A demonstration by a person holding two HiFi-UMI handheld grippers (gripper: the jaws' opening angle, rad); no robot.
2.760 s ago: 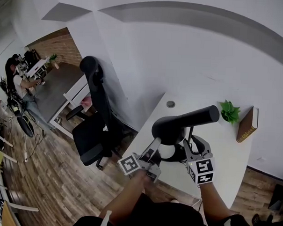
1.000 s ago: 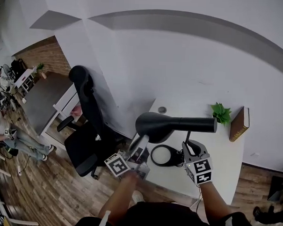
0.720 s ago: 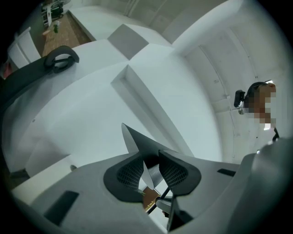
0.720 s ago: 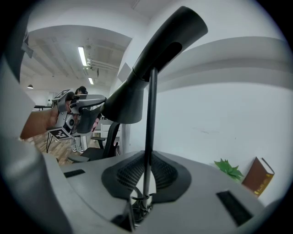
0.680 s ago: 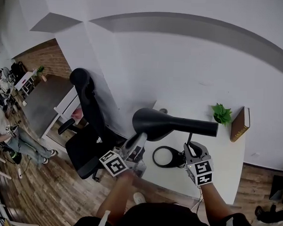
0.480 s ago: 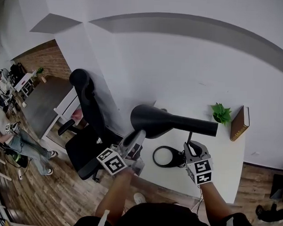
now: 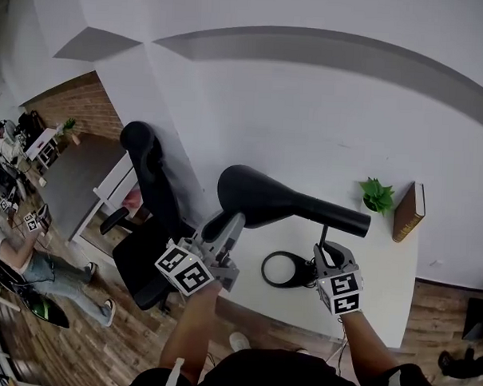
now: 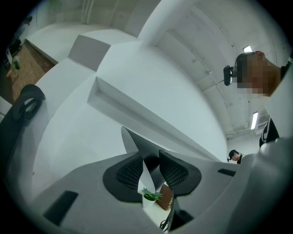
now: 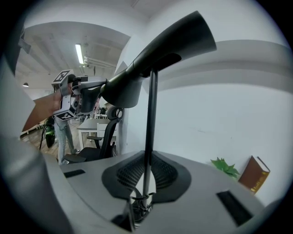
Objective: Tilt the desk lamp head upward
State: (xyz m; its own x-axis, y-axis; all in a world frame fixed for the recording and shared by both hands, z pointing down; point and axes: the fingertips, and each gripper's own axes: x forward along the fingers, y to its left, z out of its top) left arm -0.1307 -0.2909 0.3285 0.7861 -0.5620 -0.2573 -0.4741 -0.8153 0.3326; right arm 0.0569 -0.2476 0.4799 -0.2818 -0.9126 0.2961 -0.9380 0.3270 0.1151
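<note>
A black desk lamp stands on the white desk (image 7: 386, 274). Its round base (image 7: 284, 270) lies flat, and its long head (image 7: 261, 193) slants up to the left. My left gripper (image 7: 230, 223) is shut on the rim of the lamp head's shade. In the left gripper view the thin rim (image 8: 139, 153) runs between the pads of my left gripper (image 8: 149, 163). My right gripper (image 7: 328, 250) is shut on the thin upright pole (image 7: 324, 234). In the right gripper view my right gripper (image 9: 145, 171) grips the pole (image 9: 149, 123), and the lamp head (image 9: 155, 50) is overhead.
A small green plant (image 7: 377, 194) and a brown book (image 7: 406, 211) stand at the desk's back right, against the white wall. A black office chair (image 7: 148, 216) is left of the desk. Further left are wooden floor, other desks and a person (image 7: 15, 254).
The shade end of the lamp head has risen and swung left with my left gripper on it. My right gripper has stayed on the pole.
</note>
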